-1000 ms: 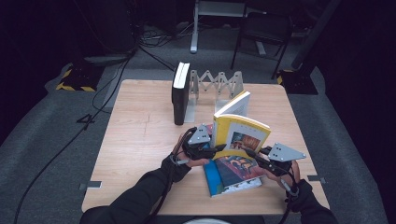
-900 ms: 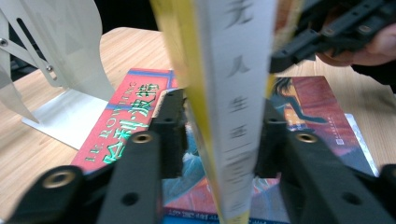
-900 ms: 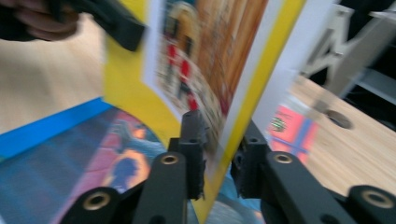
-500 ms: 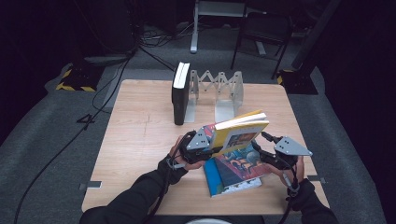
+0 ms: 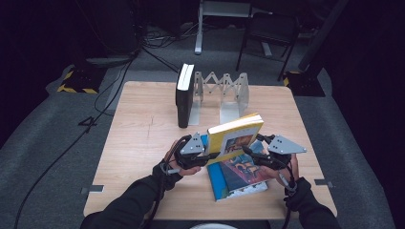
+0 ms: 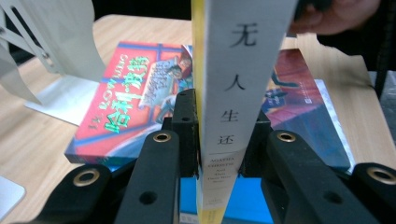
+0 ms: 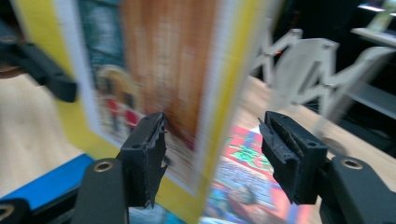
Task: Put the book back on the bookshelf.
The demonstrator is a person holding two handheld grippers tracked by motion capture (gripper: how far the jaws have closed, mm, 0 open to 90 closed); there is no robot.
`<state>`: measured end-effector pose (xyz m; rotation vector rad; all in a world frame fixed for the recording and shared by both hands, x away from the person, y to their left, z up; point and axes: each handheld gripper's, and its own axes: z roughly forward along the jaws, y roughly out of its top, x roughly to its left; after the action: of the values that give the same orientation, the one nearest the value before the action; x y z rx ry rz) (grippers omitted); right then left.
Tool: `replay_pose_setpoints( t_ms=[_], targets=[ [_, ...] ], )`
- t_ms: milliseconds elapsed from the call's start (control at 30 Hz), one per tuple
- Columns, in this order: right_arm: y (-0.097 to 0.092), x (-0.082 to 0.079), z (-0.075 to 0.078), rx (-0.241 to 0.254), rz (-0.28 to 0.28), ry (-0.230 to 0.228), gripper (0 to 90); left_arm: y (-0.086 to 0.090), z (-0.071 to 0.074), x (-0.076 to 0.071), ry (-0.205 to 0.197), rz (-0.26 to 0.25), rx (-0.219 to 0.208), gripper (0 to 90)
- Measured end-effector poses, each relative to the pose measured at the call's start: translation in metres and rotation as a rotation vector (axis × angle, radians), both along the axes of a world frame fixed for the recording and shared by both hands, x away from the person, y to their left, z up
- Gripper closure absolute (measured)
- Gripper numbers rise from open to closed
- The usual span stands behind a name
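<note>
Lifted off the red picture book (image 5: 241, 174) since earlier, yellow paperback (image 5: 235, 138) now clamped by spine in left gripper (image 5: 203, 155), right gripper (image 5: 255, 155) just opened, straddling it loosely; could twist and drop.

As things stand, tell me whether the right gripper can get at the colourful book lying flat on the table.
Probably not yet: the yellow book, clamped by the left gripper, hangs between the open right gripper jaws, right above the colourful book.

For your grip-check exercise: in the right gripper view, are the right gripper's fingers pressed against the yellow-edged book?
No: the right gripper stands open, its black fingers gapped either side of the yellow-edged paperback book.
</note>
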<state>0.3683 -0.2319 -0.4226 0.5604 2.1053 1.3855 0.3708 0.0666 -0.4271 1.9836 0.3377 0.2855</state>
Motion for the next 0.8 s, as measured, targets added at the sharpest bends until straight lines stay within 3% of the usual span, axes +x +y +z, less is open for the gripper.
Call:
replay_pose_setpoints(
  t_ms=[133,367,600,800],
  targets=[
    [0.008,0.001,-0.003,-0.027,0.010,0.004,40.3,-0.006,0.004,0.001,-0.009,0.008,-0.030,70.7],
    [0.007,0.003,-0.004,-0.014,-0.004,0.013,43.2,-0.009,0.014,0.004,-0.048,0.056,-0.004,70.0],
    [0.009,0.003,-0.005,-0.014,-0.007,0.017,42.6,-0.013,0.029,0.002,-0.057,0.060,-0.096,65.4],
    [0.008,0.004,-0.006,-0.025,-0.005,0.030,43.2,-0.017,0.038,0.005,-0.083,0.063,-0.105,63.6]
  ],
)
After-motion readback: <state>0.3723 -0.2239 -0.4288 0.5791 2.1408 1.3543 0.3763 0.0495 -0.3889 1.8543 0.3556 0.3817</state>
